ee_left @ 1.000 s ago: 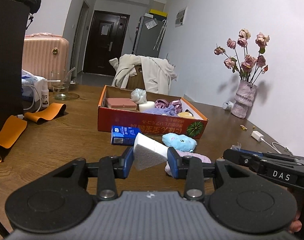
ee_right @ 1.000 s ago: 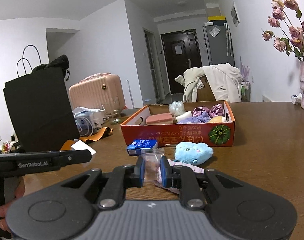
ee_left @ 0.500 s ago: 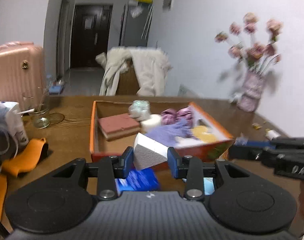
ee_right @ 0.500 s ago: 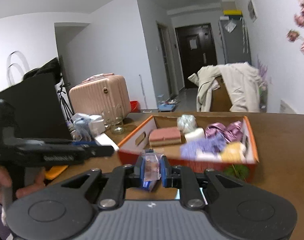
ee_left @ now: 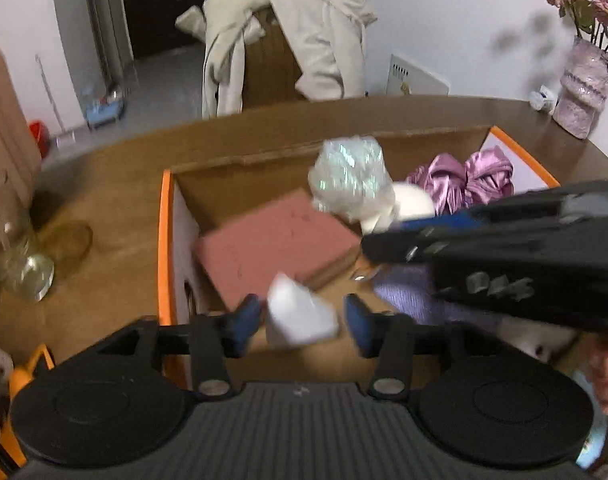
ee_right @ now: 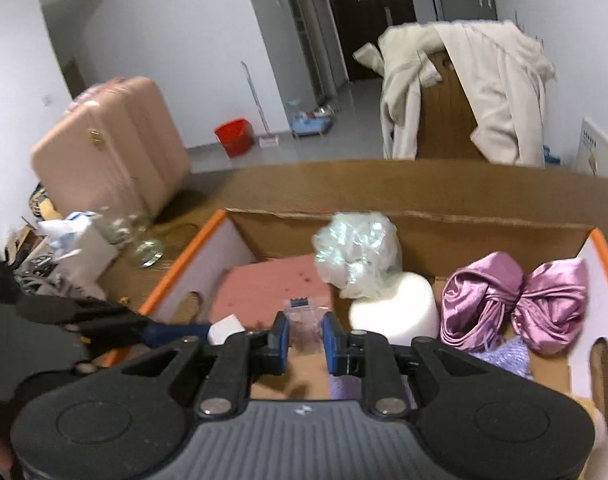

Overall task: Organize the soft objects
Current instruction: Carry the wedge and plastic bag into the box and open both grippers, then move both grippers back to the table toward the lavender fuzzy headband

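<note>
One cardboard box (ee_right: 408, 236) holds one pink sponge block (ee_right: 263, 292), one white foam roll (ee_right: 400, 312), one crinkled plastic bundle (ee_right: 356, 252), one purple satin cloth (ee_right: 512, 300) and one lavender knit (ee_right: 508, 356).

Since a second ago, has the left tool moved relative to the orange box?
Yes. The left tool with its white sponge went forward from short of the orange box to over its near wall.

No legible text anywhere; right gripper (ee_left: 384, 246) lettering blurred.

My left hand-held gripper (ee_left: 304, 320) and right hand-held gripper (ee_right: 306, 338): black linkage arms, blue fingertip pads (ee_right: 280, 338), silver screws, ribbed grey bodies.
</note>
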Available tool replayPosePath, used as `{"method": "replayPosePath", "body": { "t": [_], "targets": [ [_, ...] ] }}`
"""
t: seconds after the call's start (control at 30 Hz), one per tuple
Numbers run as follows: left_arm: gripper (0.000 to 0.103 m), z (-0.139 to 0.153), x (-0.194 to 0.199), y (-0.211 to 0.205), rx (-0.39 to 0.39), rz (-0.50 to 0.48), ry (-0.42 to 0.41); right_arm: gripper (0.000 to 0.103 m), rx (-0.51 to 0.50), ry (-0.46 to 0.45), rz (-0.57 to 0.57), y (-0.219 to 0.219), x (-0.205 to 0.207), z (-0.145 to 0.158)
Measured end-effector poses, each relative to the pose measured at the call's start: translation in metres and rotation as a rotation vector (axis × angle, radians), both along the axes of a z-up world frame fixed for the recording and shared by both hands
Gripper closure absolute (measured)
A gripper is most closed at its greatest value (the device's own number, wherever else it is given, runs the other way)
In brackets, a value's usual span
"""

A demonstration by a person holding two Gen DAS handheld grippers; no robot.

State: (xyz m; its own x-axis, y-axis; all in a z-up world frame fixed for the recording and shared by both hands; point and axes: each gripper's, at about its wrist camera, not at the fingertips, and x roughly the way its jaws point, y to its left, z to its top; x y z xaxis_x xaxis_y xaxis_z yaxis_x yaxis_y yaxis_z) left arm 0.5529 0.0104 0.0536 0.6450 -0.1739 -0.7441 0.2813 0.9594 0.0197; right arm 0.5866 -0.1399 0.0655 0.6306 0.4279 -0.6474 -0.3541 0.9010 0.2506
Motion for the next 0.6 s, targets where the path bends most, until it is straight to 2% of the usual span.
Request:
{"method": "replayPosePath", "body": {
  "t": [0.03, 0.1, 0.17, 0.3, 0.47, 0.57, 0.6],
  "targets": [
    [0.034, 0.001, 0.0, 0.0, 0.0, 0.005, -0.019, 0.079, -0.013, -0.001, -0.005, 0.0, 0.002, -0.004],
    [0.032, 0.0, 0.0, -0.002, 0.034, 0.0, -0.047, 0.061, -0.004, 0.005, -0.031, -0.004, 0.005, -0.01],
    [0.025, -0.001, 0.0, -0.001, 0.058, 0.013, -0.074, 0.056, 0.032, 0.028, -0.041, -0.01, 0.007, -0.014],
    [0.025, 0.007, -0.002, 0.004, 0.059, 0.031, -0.092, 0.049, 0.017, 0.005, -0.037, -0.009, -0.001, -0.009],
    [0.019, 0.047, -0.035, 0.009, 0.051, 0.024, -0.184, 0.041, 0.049, -0.068, -0.024, -0.019, -0.028, 0.03],
    [0.011, 0.078, -0.065, 0.019, 0.032, 0.041, -0.249, 0.029, 0.04, -0.131, -0.024, -0.031, -0.058, 0.061],
    [0.011, 0.087, -0.075, 0.023, 0.025, 0.048, -0.27, 0.028, 0.036, -0.144, -0.025, -0.036, -0.069, 0.068]
  ]
}}
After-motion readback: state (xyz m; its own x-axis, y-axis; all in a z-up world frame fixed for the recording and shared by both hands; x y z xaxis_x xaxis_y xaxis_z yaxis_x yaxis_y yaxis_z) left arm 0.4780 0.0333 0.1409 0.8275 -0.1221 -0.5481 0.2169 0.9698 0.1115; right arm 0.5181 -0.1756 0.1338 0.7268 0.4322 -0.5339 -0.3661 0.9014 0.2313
